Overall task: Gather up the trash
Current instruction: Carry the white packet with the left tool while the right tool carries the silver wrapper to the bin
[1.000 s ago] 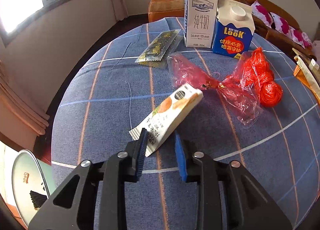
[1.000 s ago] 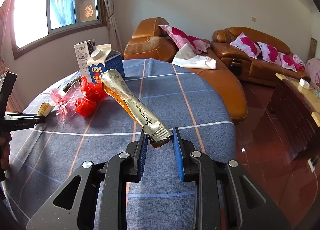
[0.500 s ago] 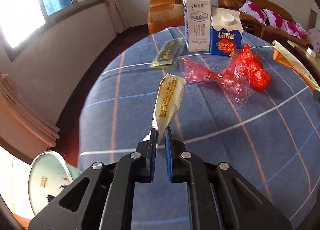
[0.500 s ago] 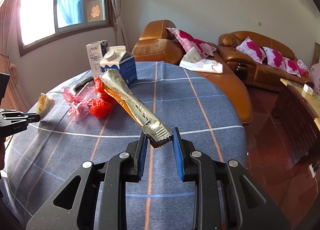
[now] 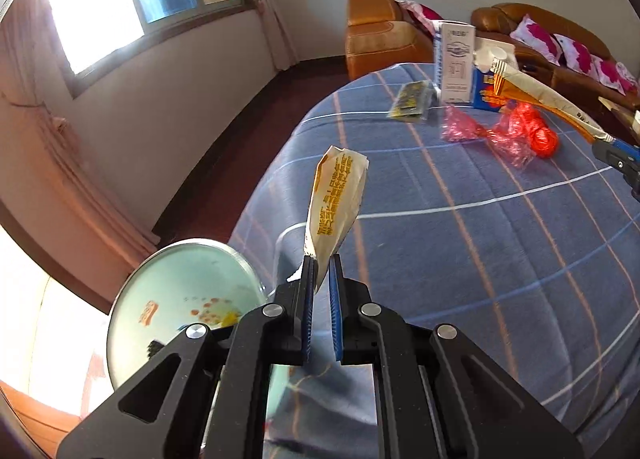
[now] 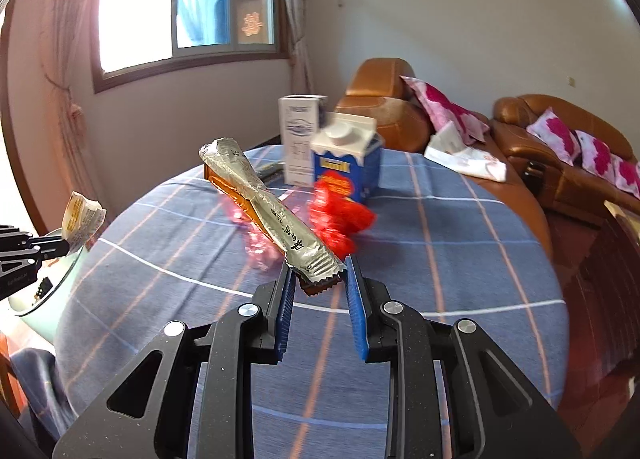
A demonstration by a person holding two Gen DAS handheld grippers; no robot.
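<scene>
A sunlit living room, and filling the middle of both views is a round table [image 5: 500,259] under a blue checked cloth. Nearest in the left wrist view, the left gripper [image 5: 322,279] is pinched almost shut on the bottom edge of a white wrapper with yellow print [image 5: 336,203], which stands up from the jaws clear of the cloth. Gripped by the seam, it hangs free and should drop cleanly. Lower left of that frame, just off the table edge, sits a pale green bin [image 5: 180,299] with scraps already inside; that is probably where this piece is headed. In the right wrist view, the right gripper [image 6: 320,283] clamps the crimped end of a long silver and orange wrapper [image 6: 268,211], jaws narrow around it, the wrapper slanting up toward the centre of the frame. Further back on the cloth, red plastic trash [image 5: 520,131] lies loose. Behind it a dark green sachet [image 5: 412,101] lies flat, and a tall white carton [image 5: 456,59] and a blue carton [image 6: 348,163] stand upright, none collected yet. Only the left view looks into the bin. Only the right view shows the brown sofa [image 6: 560,155] fully, with the left gripper at the far left edge holding its wrapper over the bin's rim.
</scene>
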